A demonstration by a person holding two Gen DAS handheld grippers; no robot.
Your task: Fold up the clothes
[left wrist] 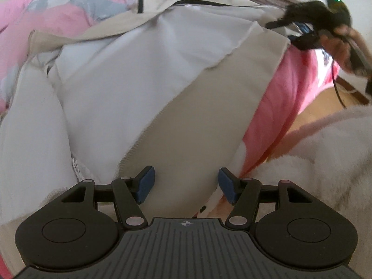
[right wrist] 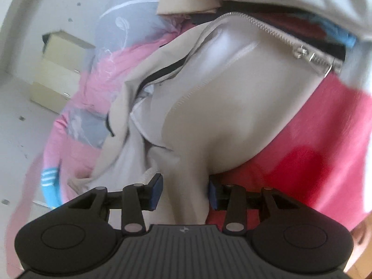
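A beige jacket with a pale grey lining is spread open across a pink bedcover patterned with grey patches. Its metal zipper is seen running along one edge in the right wrist view, and a dark-trimmed pocket opening lies nearby.

The left gripper is held over the jacket's beige panel with its blue pads apart; fabric lies below the gap, and no pad is pressed on it. The right gripper has a bunched fold of the jacket between its jaws; whether the pads press on that cloth cannot be told.

More clothes are heaped beyond the jacket, among them a fuzzy white garment. A cream cabinet is seen against the wall; no container's contents can be made out.
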